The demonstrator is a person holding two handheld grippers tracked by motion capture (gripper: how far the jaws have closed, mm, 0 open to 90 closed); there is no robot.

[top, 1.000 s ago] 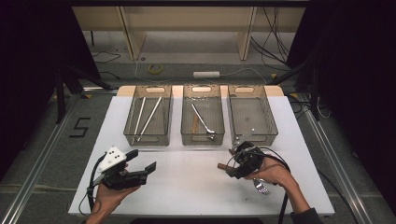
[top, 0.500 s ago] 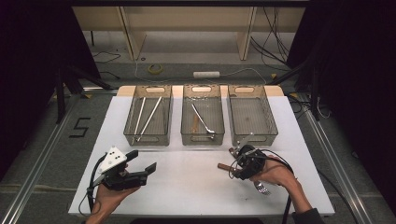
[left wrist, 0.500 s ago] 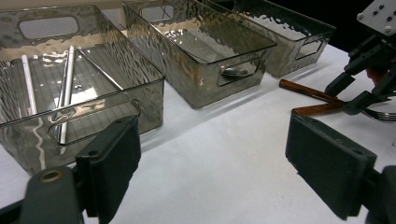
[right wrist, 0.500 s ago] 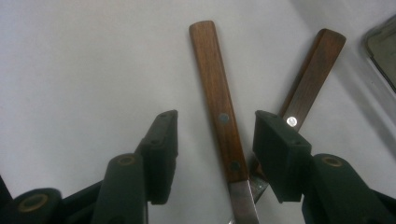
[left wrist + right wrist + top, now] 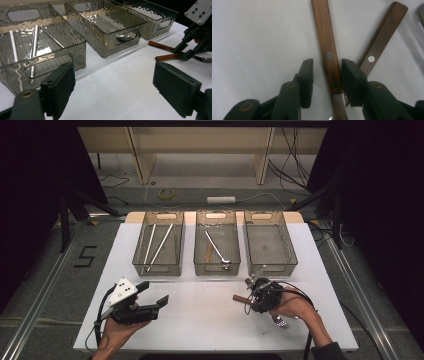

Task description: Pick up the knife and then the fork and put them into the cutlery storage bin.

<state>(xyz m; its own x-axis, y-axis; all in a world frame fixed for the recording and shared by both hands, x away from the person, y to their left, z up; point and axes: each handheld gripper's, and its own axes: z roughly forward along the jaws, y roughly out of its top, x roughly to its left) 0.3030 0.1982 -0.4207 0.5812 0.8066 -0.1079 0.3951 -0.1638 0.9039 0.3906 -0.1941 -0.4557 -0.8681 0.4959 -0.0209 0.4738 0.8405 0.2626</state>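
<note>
We see our right gripper low over the white tabletop near its right front part, its jaws set either side of a wooden handle that lies flat on the surface. The jaws have just been closing, and the handle now sits between them: the right-hand pad is against or almost against its edge, while a clear gap remains on the other side, so nothing is gripped yet. A second wooden handle lies just beside the first, angled away from it so the two spread apart toward their far ends, and it passes outside the jaws. In the high view our right gripper hovers just in front of the rightmost bin, with a fork showing under the hand. Our left gripper rests in the left hand near the left front edge of the tabletop, its jaws wide apart and empty, pointing across toward the other gripper. Three clear bins stand in a row along the back edge: the left bin holds long thin metal rods, the middle bin holds a spoon, and the rightmost looks bare inside.
</note>
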